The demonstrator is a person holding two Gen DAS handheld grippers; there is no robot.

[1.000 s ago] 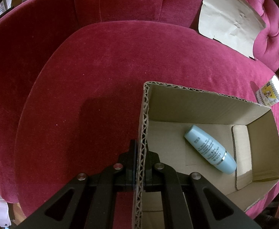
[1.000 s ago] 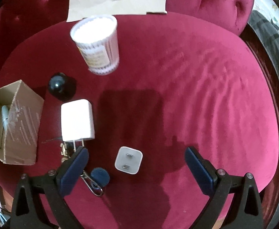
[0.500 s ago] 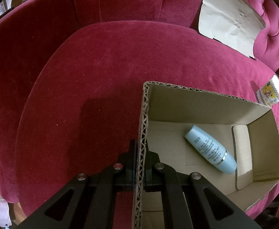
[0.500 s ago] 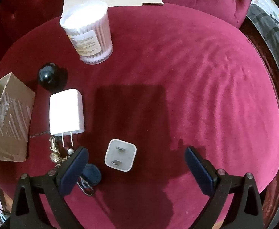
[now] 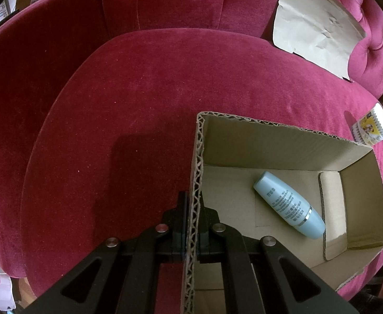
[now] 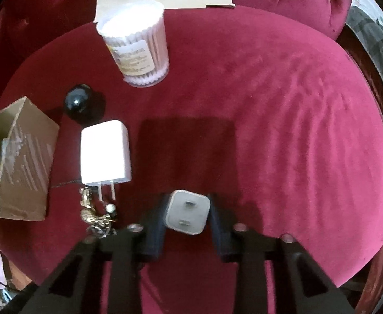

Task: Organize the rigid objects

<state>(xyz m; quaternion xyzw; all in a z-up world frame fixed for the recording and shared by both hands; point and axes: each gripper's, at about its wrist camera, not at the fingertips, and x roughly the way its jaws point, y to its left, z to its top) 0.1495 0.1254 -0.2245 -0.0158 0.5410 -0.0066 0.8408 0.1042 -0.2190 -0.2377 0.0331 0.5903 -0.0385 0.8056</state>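
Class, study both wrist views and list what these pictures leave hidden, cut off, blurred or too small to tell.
- Left wrist view: the bottle label print is too small to read.
- Left wrist view: the cotton swab tub is cut off by the picture edge.
- Right wrist view: the cardboard box interior is mostly cut off at the left edge.
- Right wrist view: the trinkets are blurred and partly behind the right gripper, whose jaws are closing around the small charger.

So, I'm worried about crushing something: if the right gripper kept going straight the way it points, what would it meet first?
The small grey square plug adapter between the closing right gripper jaws, then probably the red velvet cushion it sits on.
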